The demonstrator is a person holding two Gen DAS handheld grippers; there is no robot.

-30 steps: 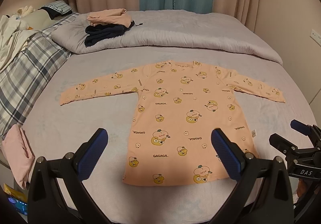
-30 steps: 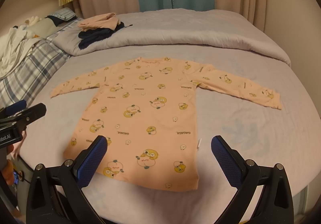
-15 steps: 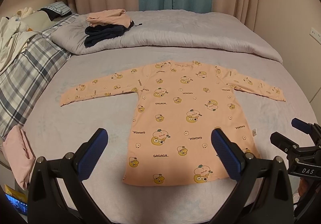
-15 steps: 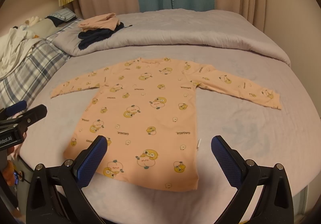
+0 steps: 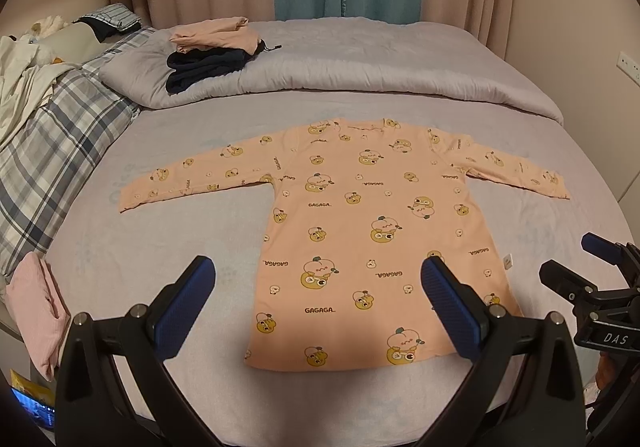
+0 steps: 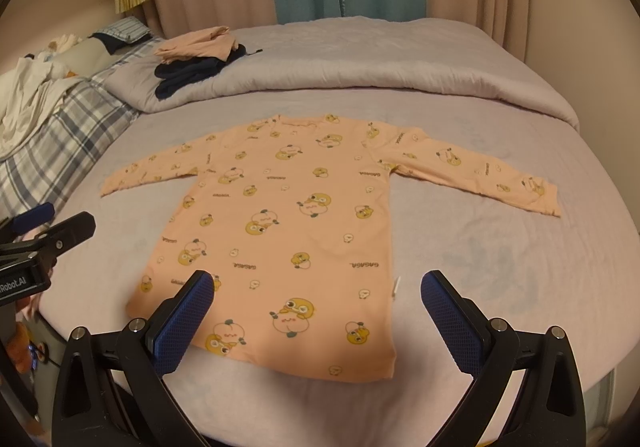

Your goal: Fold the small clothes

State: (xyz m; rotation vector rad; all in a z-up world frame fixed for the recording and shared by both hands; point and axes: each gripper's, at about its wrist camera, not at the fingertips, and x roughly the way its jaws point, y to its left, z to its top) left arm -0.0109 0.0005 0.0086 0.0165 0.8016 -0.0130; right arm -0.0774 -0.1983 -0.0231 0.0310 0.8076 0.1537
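A small peach long-sleeved shirt with cartoon prints lies flat on the grey bed, both sleeves spread out and hem toward me. It also shows in the right wrist view. My left gripper is open and empty, held above the hem's left part. My right gripper is open and empty, above the hem's right part. The right gripper shows at the right edge of the left wrist view, and the left gripper at the left edge of the right wrist view.
A folded peach garment on dark clothes sits on the rolled grey duvet behind the shirt. A plaid blanket and white bedding lie at the left. A pink cloth hangs at the near-left bed edge.
Both grippers have barely shifted; the view drifted very slightly. The shirt has not moved.
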